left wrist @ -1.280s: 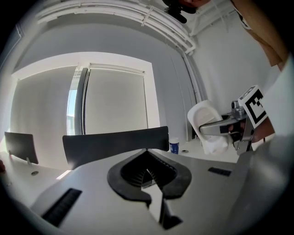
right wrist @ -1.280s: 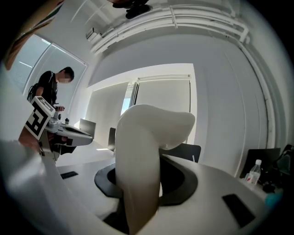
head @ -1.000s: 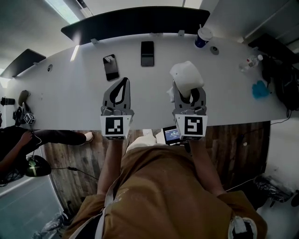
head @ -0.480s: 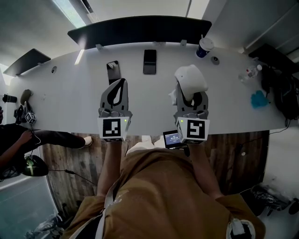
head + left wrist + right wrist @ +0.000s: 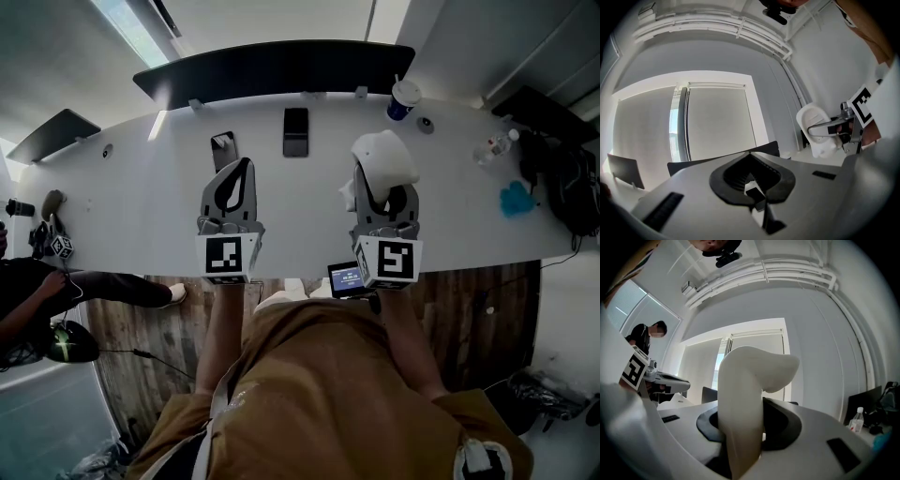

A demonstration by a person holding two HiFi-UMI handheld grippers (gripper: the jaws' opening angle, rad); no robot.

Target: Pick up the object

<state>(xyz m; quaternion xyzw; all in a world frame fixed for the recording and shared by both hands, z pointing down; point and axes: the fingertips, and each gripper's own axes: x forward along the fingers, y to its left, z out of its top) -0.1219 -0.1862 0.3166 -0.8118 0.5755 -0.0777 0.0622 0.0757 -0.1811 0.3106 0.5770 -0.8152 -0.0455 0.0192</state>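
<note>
A white curved plastic object (image 5: 382,157) sticks up out of my right gripper (image 5: 382,190), which is shut on its lower part and holds it above the white table (image 5: 141,202). In the right gripper view the object (image 5: 743,394) fills the gap between the dark pads, with its bent top leaning right. My left gripper (image 5: 240,171) hovers beside it on the left, jaws shut with the tips together and nothing between them. In the left gripper view the white object (image 5: 813,127) shows at the right, in the other gripper.
Two dark phones (image 5: 295,131) (image 5: 223,148) lie on the table beyond the grippers. A lidded cup (image 5: 403,97) stands at the far right, with a water bottle (image 5: 494,147), a blue item (image 5: 516,199) and a black bag (image 5: 572,187) further right. A person (image 5: 37,292) sits at the left.
The head view has shifted slightly. Both grippers stay about where they were, and the white object stays in the right one.
</note>
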